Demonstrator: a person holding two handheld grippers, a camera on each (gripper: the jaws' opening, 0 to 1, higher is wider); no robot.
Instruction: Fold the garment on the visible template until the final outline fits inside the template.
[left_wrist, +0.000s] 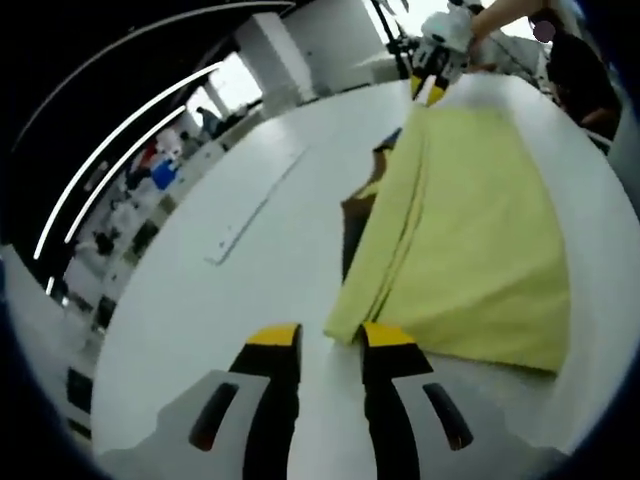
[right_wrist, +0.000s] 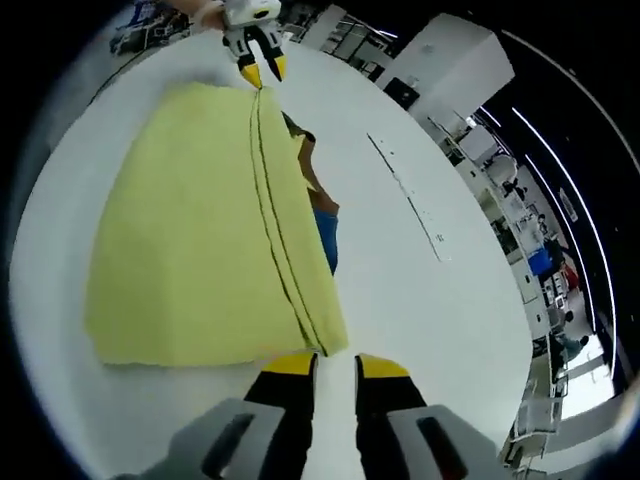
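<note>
The left gripper (left_wrist: 331, 342) has its yellow-tipped jaws parted, just at the near corner of the folded yellow cloth garment (left_wrist: 480, 240). The garment lies flat on the round white table (left_wrist: 200, 300), its long axis running toward the right gripper (right_wrist: 327, 362), also parted, at the opposite corner.

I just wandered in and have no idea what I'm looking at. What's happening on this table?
A person is folding a yellow garment on a white table, working a two-jaw gripper with each hand. The left gripper sits at one corner of the folded edge, and the right gripper at the other corner; both have their jaws open, gripping nothing. The cloth lies flat with its layers stacked along that edge. Something brown and blue, maybe the template, peeks out from under it.
</note>
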